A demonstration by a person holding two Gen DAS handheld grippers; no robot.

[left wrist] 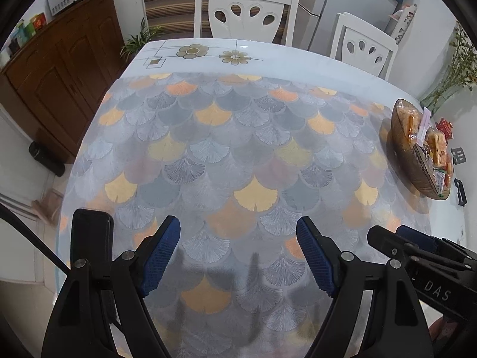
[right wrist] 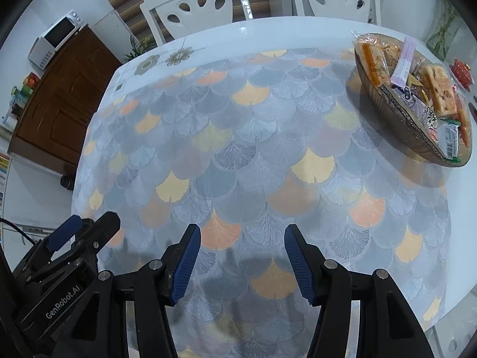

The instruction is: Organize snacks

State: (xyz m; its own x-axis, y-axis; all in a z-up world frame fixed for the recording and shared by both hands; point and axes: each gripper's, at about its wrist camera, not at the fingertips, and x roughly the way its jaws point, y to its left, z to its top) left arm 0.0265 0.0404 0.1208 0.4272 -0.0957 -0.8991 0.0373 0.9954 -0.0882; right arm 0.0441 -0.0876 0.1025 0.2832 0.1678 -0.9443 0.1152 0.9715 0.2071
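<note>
- Left gripper [left wrist: 238,256], bottom centre of the left wrist view: jaws stand wide, nothing between them, only tablecloth [left wrist: 226,155] beneath.
- Right gripper [right wrist: 241,264], bottom centre of the right wrist view: jaws narrower but apart, empty; blue pads [right wrist: 186,264] clear of any object.
- The two grippers sit side by side; each shows at the lower edge of the other's view.
- A dark phone-like slab [left wrist: 92,238] lies at the lower left of the left wrist view, near the cloth's edge.
- Cloth in the middle of both views: no loose snack visible.
- Woven basket [right wrist: 387,110], upper right of the right wrist view, well apart from both grippers: holds the packaged snacks [right wrist: 438,89], namely orange-wrapped biscuit packs, a pale pink sachet [right wrist: 402,65], a green-and-white packet at the near end. Contents piled, overlapping; count unclear.
- A red wrapper [right wrist: 462,70] lies on the bare table beyond the basket; kind too small to tell.
- Judgement: task looks nearly or fully done; the red wrapper possibly left.
</note>
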